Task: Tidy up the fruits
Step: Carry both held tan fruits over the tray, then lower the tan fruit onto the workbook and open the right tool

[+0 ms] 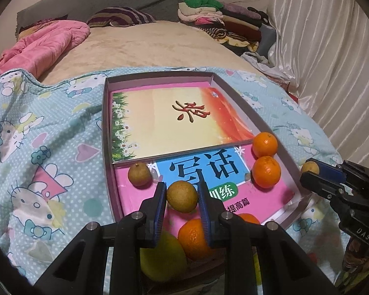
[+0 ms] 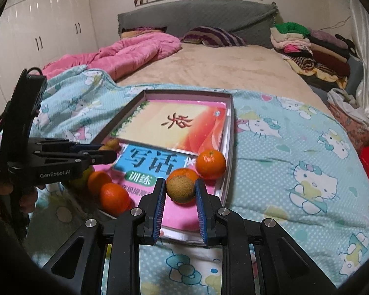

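Left gripper (image 1: pixel 182 196) low in frame, squeezing one small brown fruit (image 1: pixel 182 196); right gripper (image 2: pixel 180 189) squeezing another (image 2: pixel 180 188), probably for sorting beside oranges (image 1: pixel 265 144) in the box (image 1: pixel 160 78).

Soft indoor light is falling evenly from overhead, leaving the room moderately bright with a warm, slightly pink cast. The curtain (image 1: pixel 332 49) and wardrobe (image 2: pixel 44 19) are catching a glossy sheen, and the books (image 1: pixel 184 123) are showing faint glare. Shadows are staying shallow under the fruit. Fisheye distortion is bending the bed (image 2: pixel 221 66) outward, black vignetting is ringing both views, and fine detail is smearing toward the edges.
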